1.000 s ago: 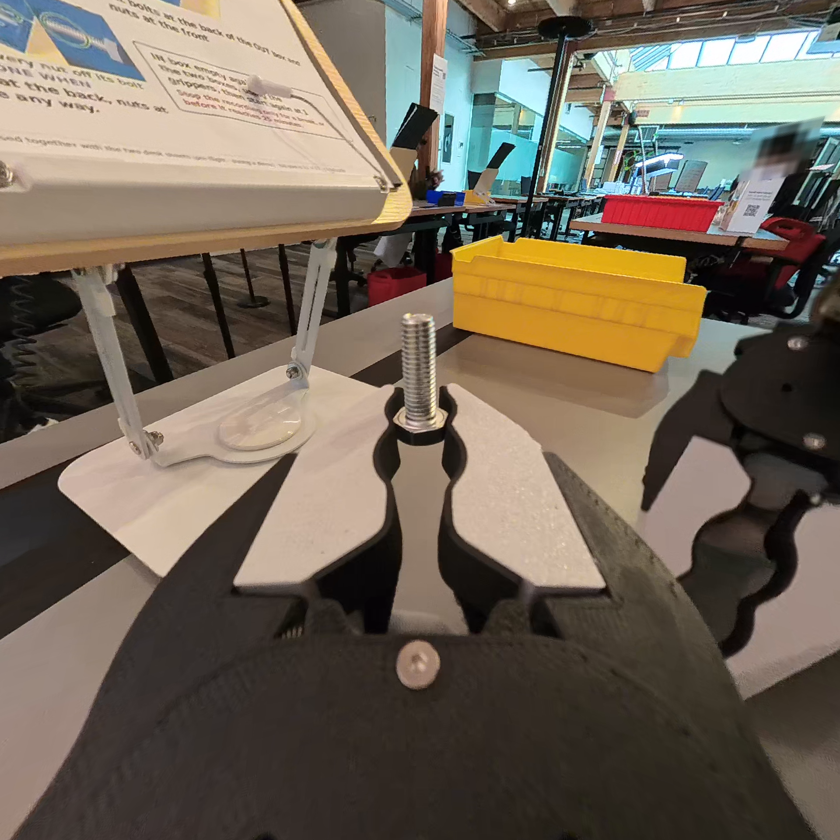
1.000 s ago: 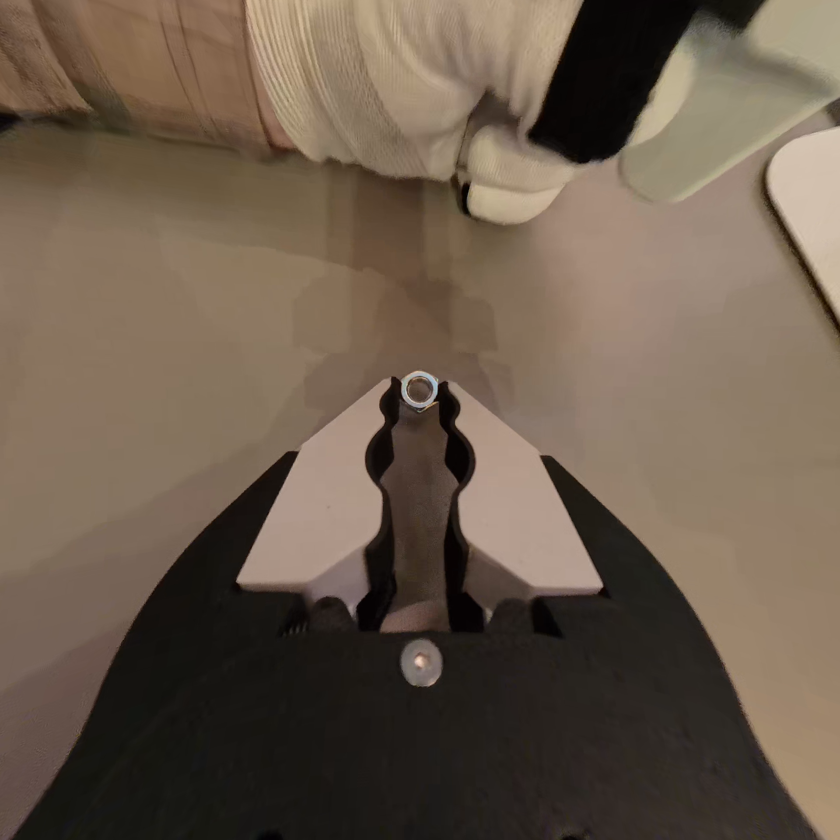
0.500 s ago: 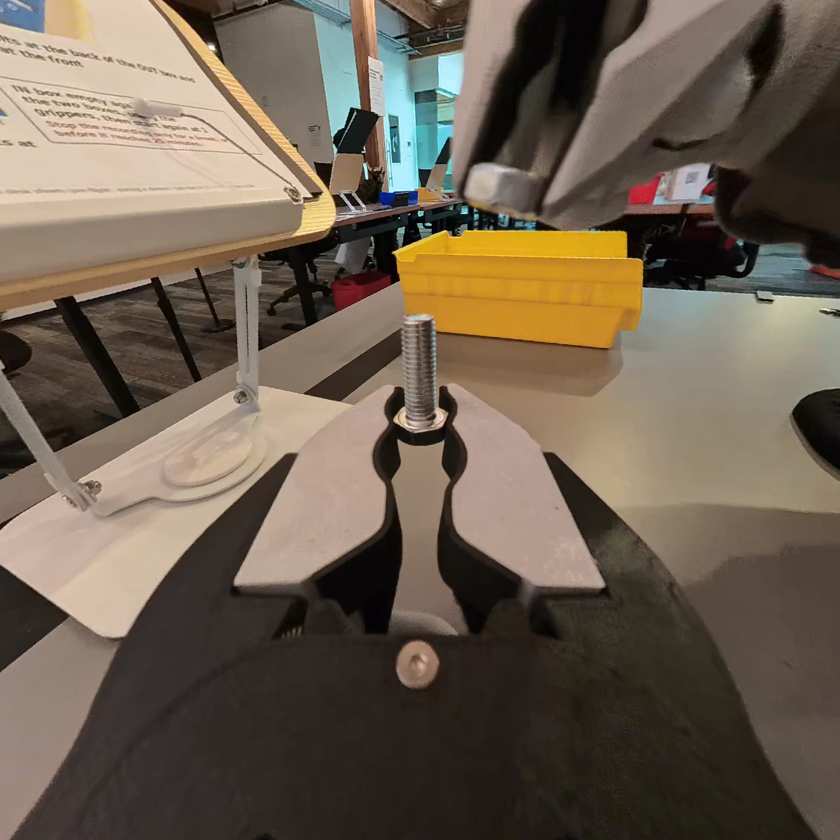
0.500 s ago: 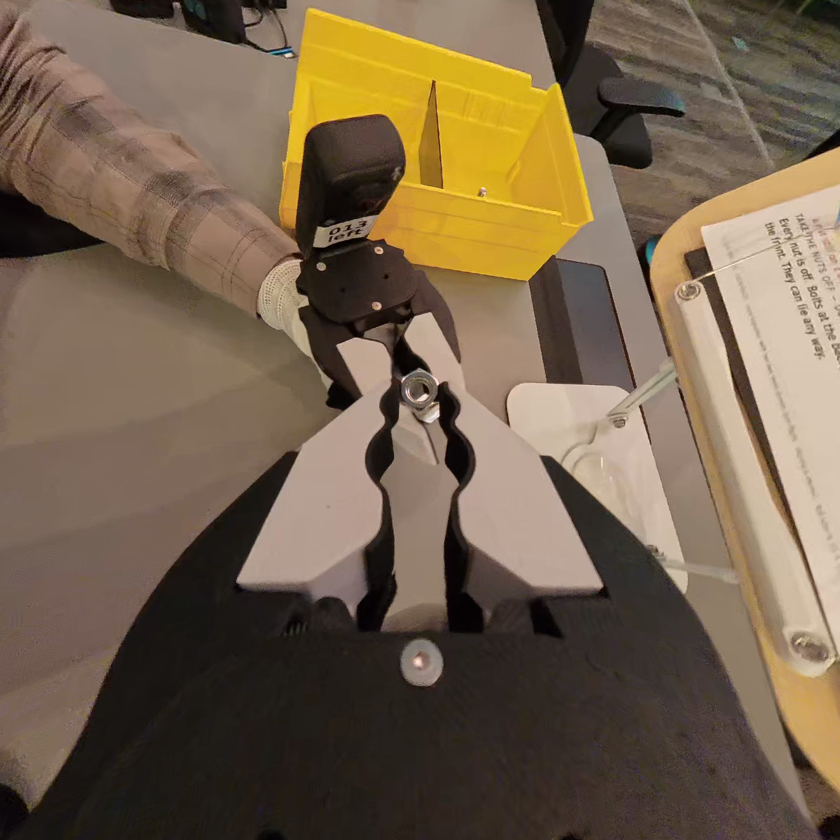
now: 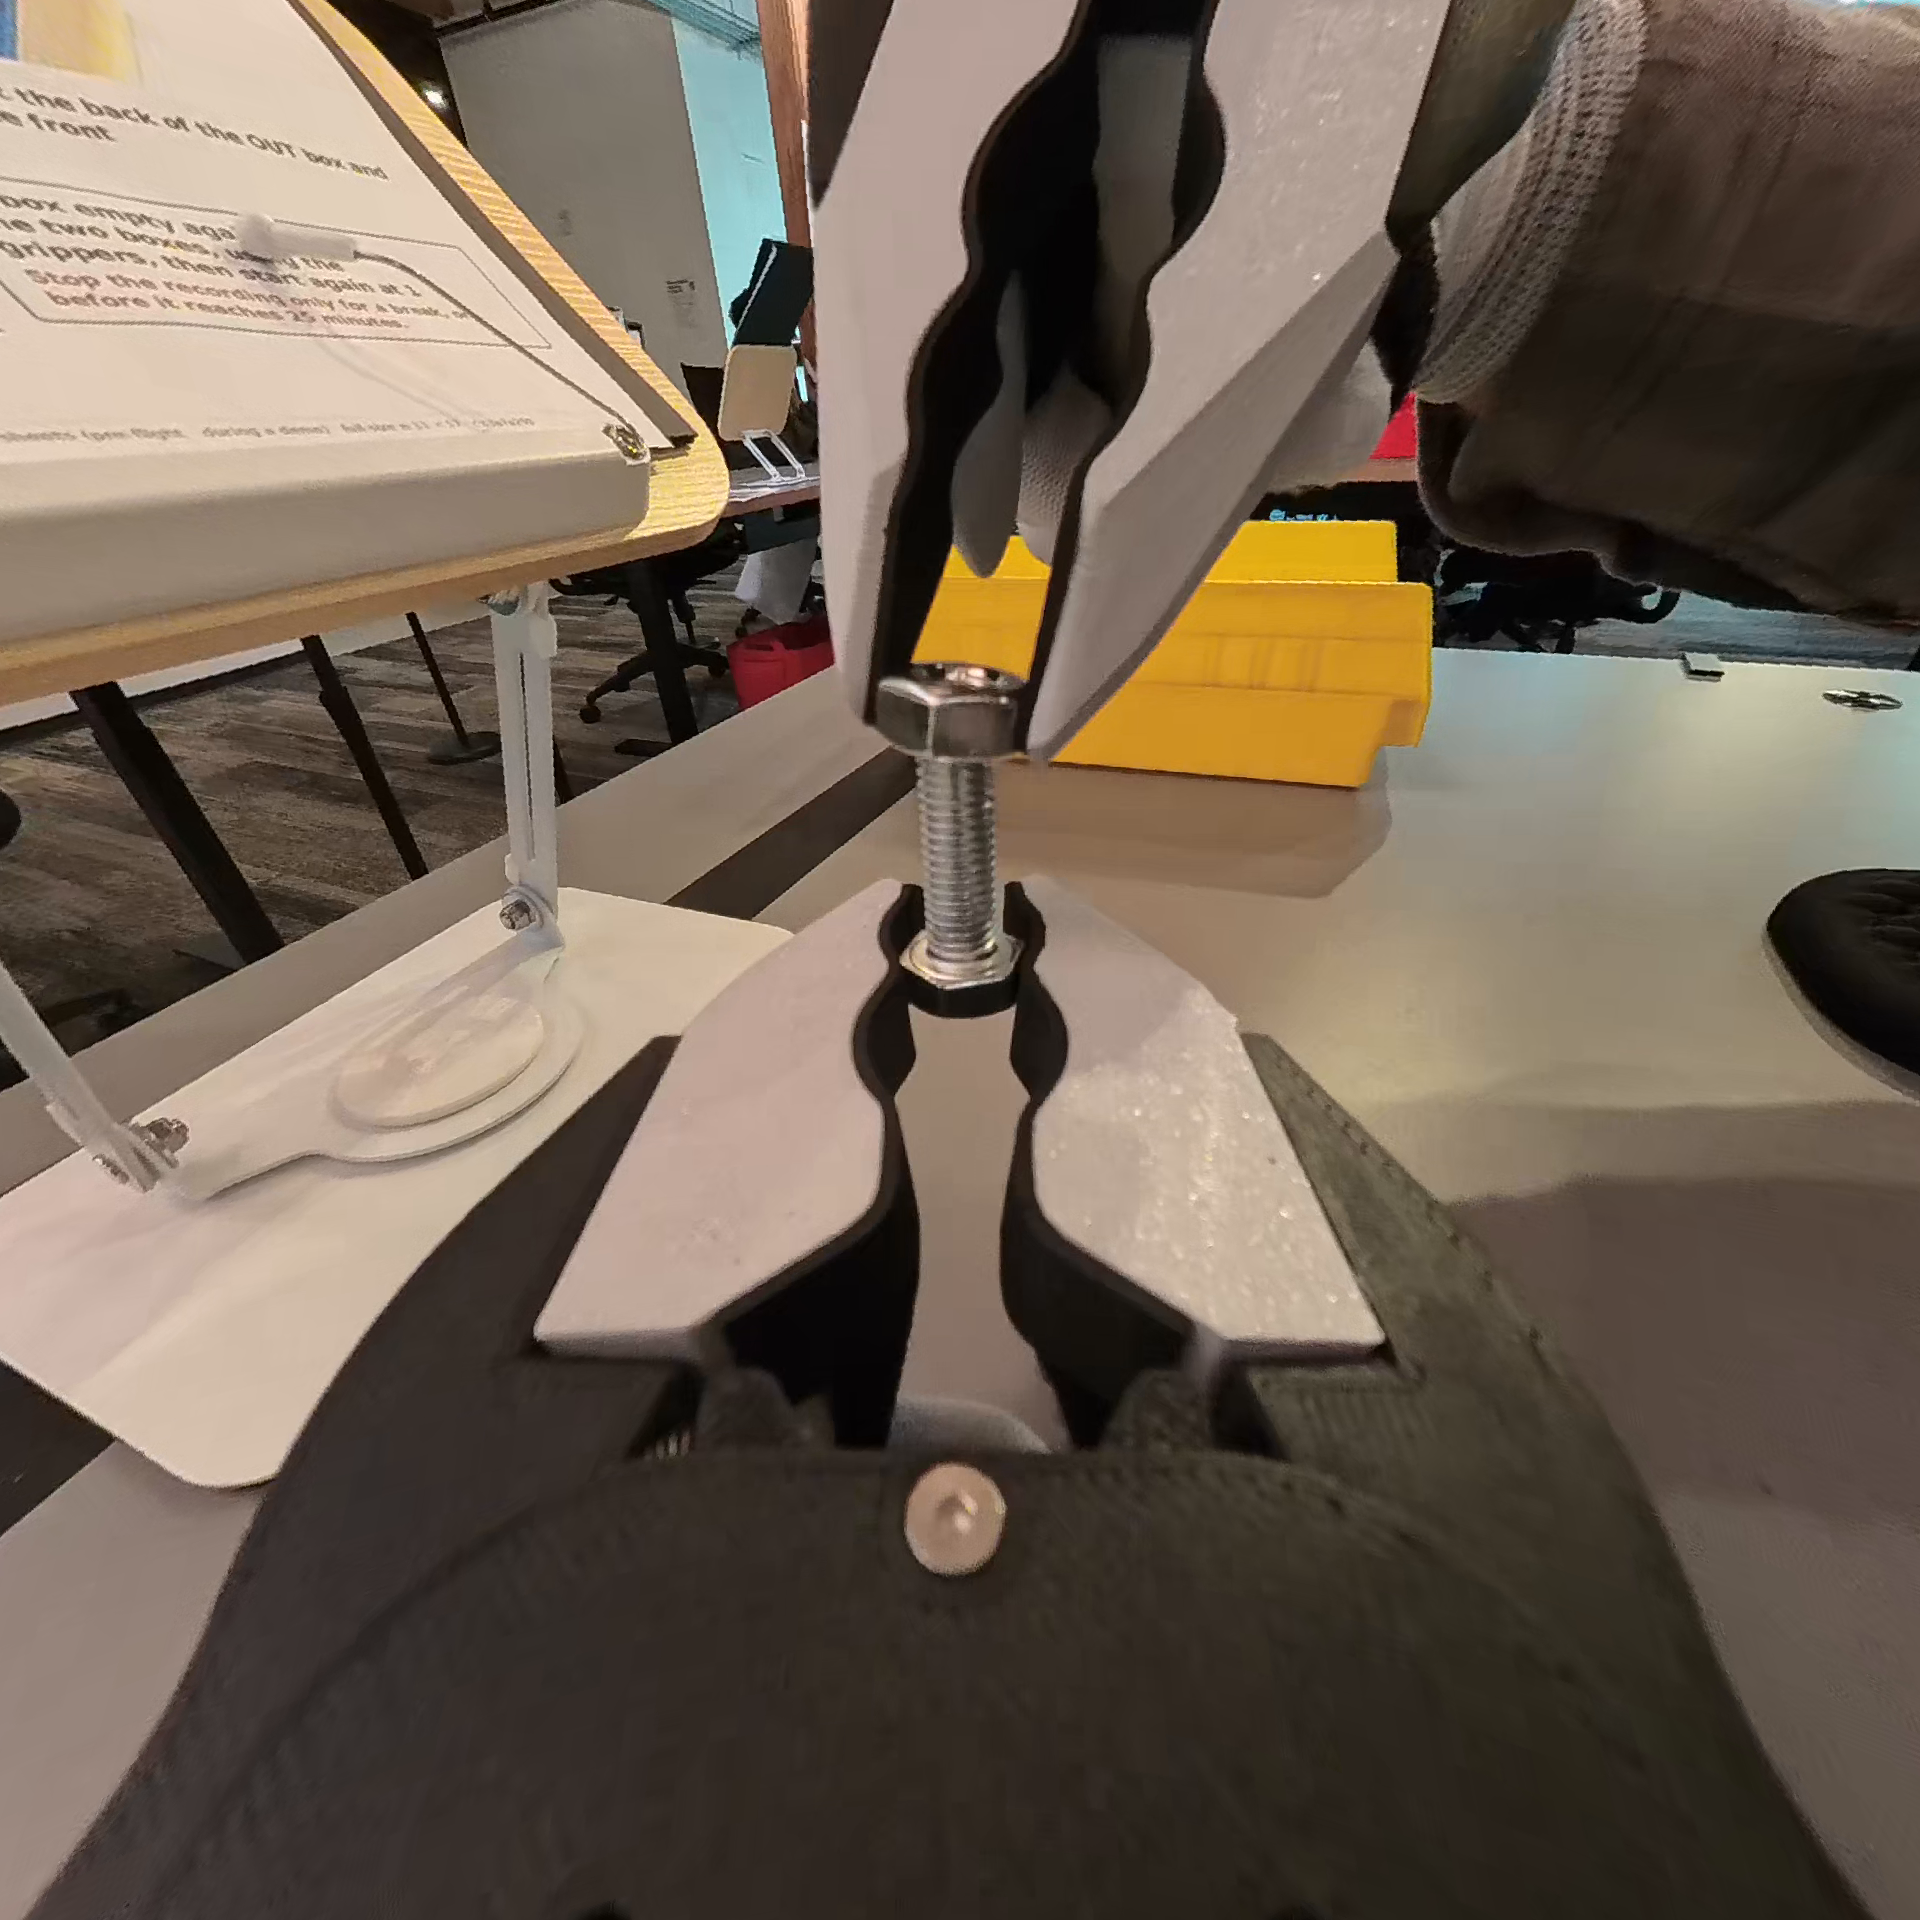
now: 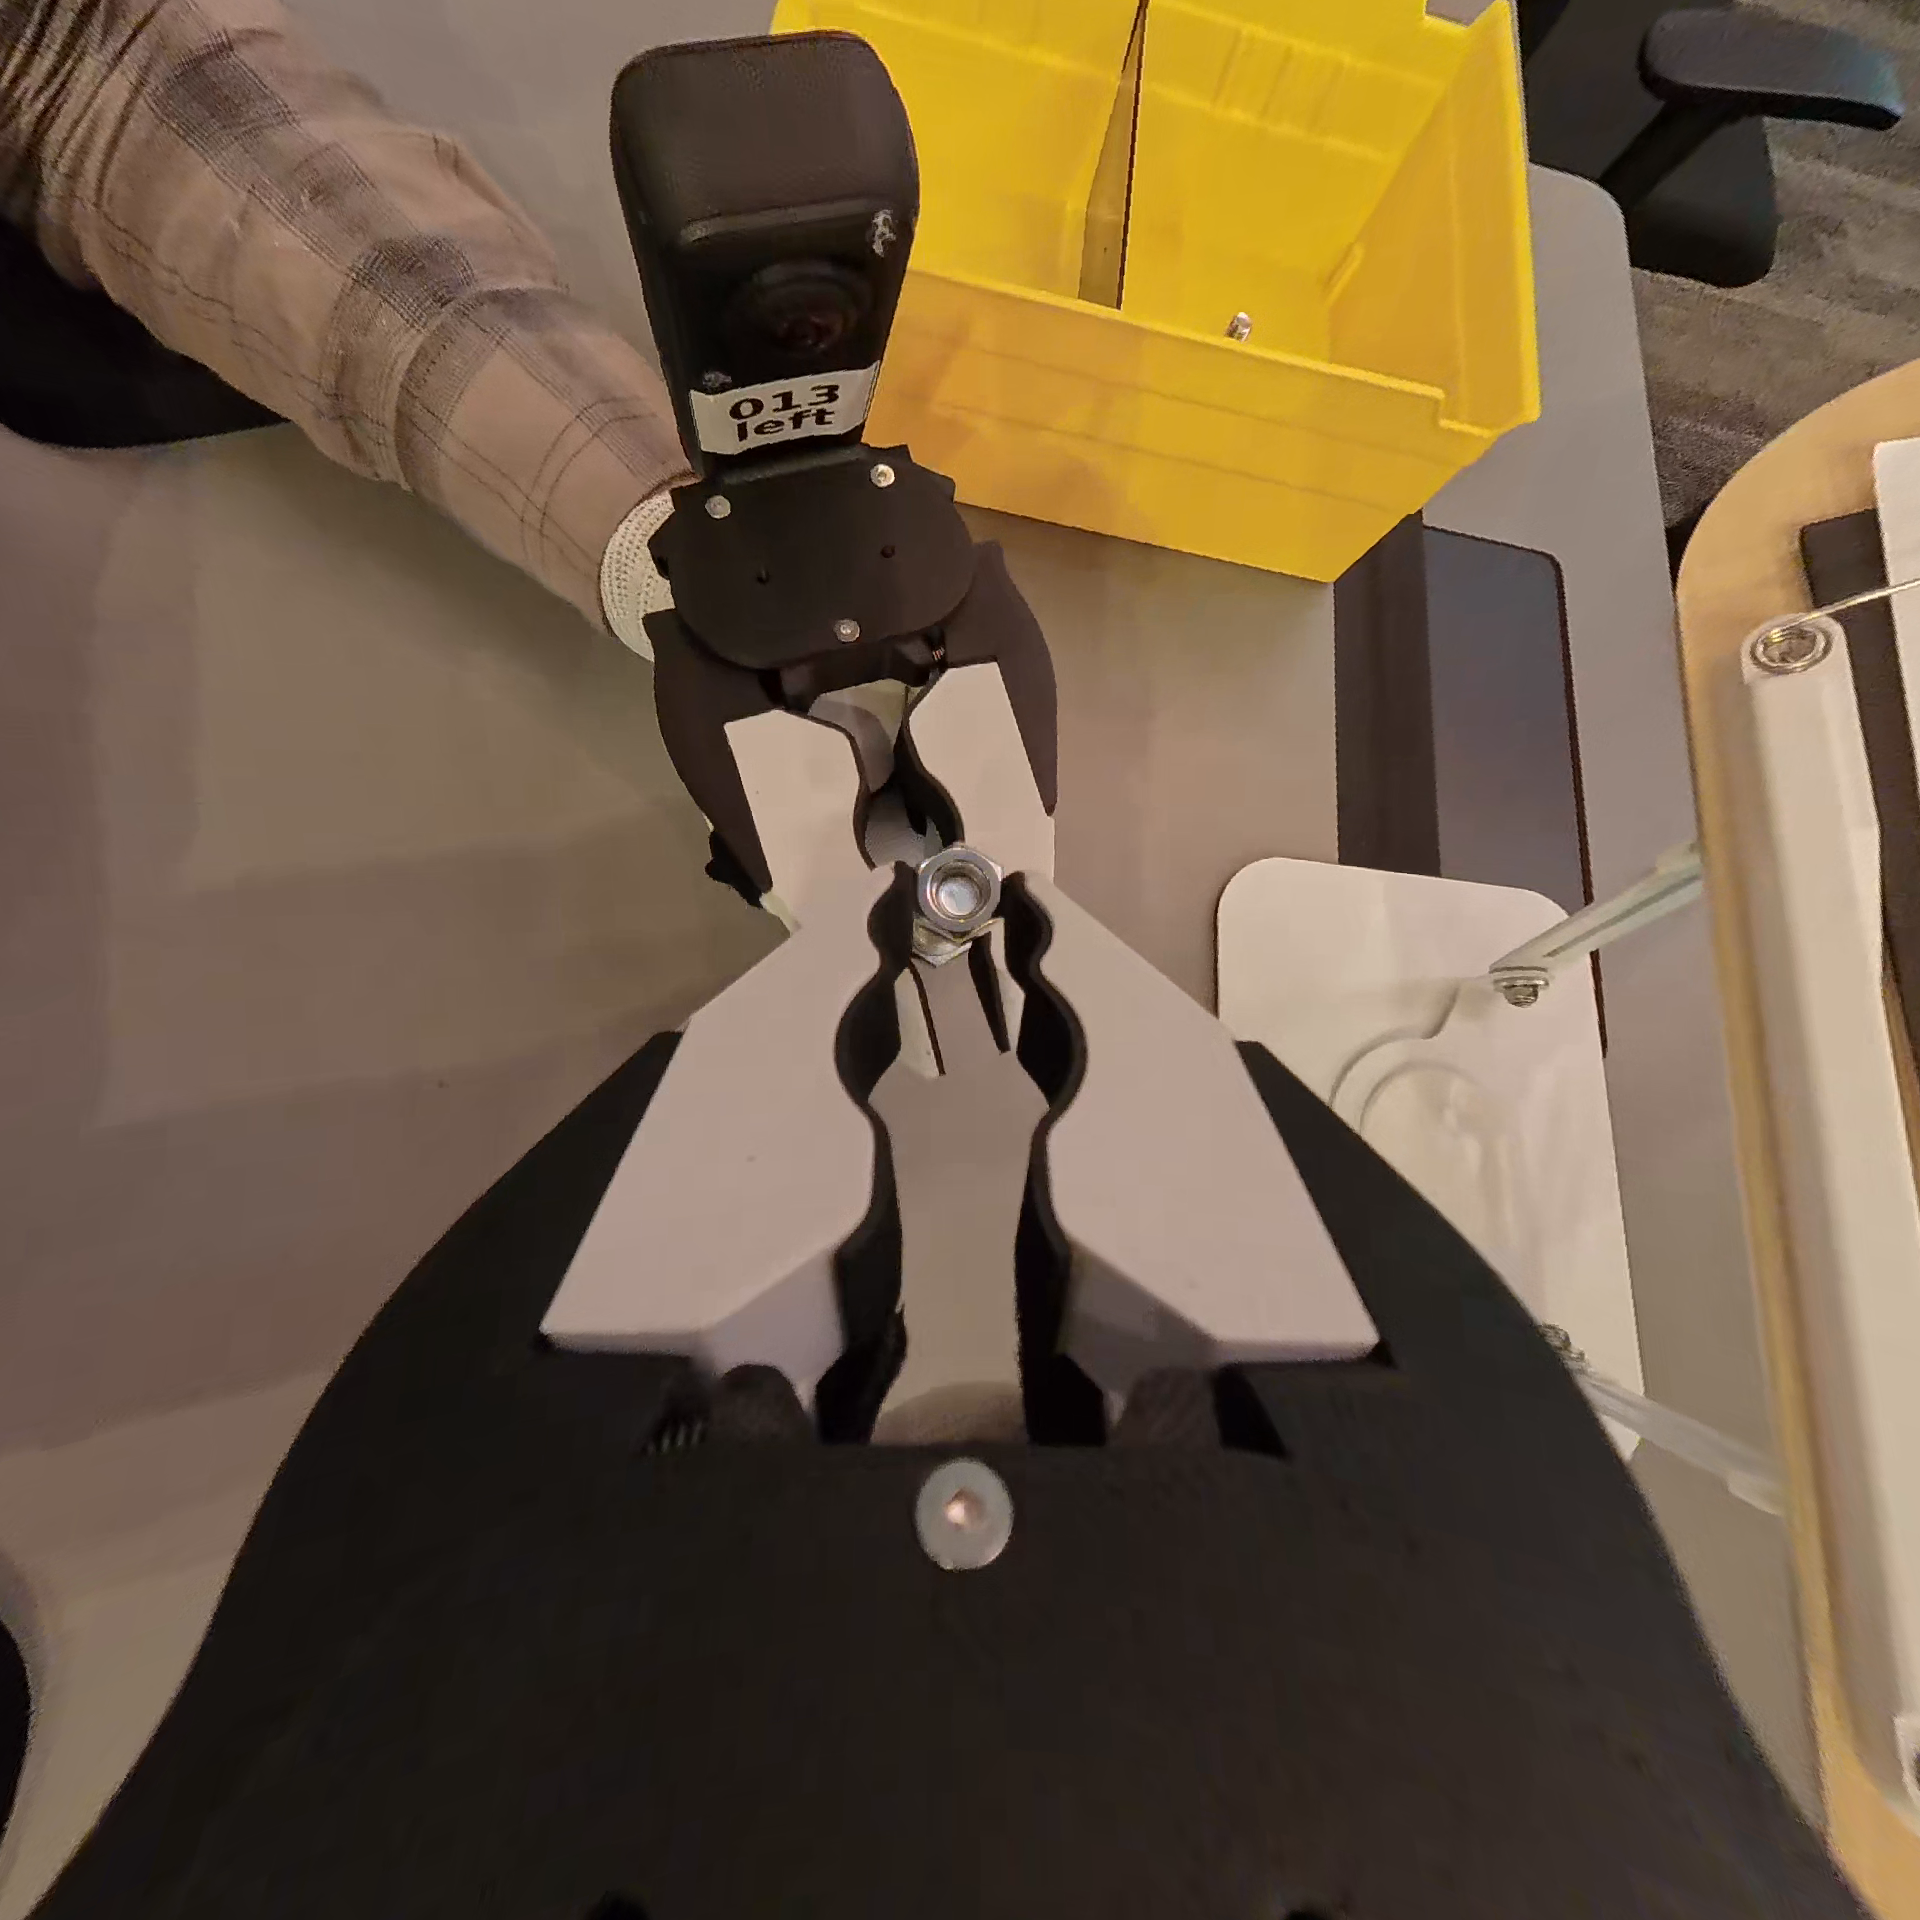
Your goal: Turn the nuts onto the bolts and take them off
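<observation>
Right tongs [image 5: 951, 717] now lowered, hex nut [image 5: 945, 719] pinched atop threaded bolt [image 5: 958, 852], left tongs [image 5: 958, 961] clamping its head

Right gripper [image 5: 951, 717] fills the space straight above the bolt [image 5: 958, 842], fingertips closed round the nut [image 5: 945, 715] at its top. Left gripper [image 5: 958, 951] blocks the near side at the bolt's base. Left: stand [image 5: 416, 1039] with slanted board [image 5: 343, 520] overhanging, low clearance beneath. Far: yellow bin [image 5: 1247, 665] just behind, bare table [image 5: 1558, 935] between it and the grippers. Right: table open out to a dark round object [image 5: 1860, 977] at the edge. Sleeve [image 5: 1714, 312] crowds the upper right.
</observation>
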A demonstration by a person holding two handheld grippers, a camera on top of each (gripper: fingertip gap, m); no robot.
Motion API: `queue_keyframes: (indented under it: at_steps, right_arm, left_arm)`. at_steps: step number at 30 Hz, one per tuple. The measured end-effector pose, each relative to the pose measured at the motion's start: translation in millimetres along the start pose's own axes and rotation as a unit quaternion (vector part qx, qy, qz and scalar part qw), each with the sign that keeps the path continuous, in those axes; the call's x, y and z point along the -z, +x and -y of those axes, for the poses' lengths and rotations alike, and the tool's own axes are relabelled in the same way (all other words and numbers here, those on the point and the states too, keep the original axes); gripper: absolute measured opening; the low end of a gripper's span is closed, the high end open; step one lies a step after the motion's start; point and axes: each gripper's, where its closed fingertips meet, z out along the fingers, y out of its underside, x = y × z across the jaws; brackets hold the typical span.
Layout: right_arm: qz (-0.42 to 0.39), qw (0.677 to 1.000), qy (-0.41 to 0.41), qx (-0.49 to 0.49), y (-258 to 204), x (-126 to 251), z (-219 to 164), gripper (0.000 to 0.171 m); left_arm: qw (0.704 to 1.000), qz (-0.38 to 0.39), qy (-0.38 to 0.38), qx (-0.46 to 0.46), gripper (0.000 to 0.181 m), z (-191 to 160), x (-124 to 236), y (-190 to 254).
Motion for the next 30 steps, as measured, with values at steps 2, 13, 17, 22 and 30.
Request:
queue_keyframes:
  at_steps: [2,13,17,22,30]
  right_arm:
    - [0.006,1.000,0.002,-0.003,0.1,0.9,-1.0,0.015]
    - [0.074,0.996,-0.038,0.043,-8.9,2.6,-3.4,0.015]
    - [0.096,0.992,-0.057,0.057,-10.8,2.2,-3.6,0.015]
    - [0.114,0.989,-0.068,0.058,-13.8,1.4,-4.2,0.015]
    - [0.075,0.996,-0.052,0.017,-11.4,3.2,-7.4,0.015]
  left_arm:
    - [1.000,-0.002,0.000,-0.001,0.015,0.1,-0.1,0.5]
    - [1.000,-0.027,-0.005,-0.011,0.015,-1.2,-1.3,9.8]
    - [0.999,-0.032,-0.007,-0.013,0.014,-1.7,-1.5,11.4]
    - [0.999,-0.033,-0.013,-0.019,0.015,-3.0,-2.6,12.9]
    - [0.999,-0.025,-0.017,-0.020,0.015,-4.0,-3.7,11.2]
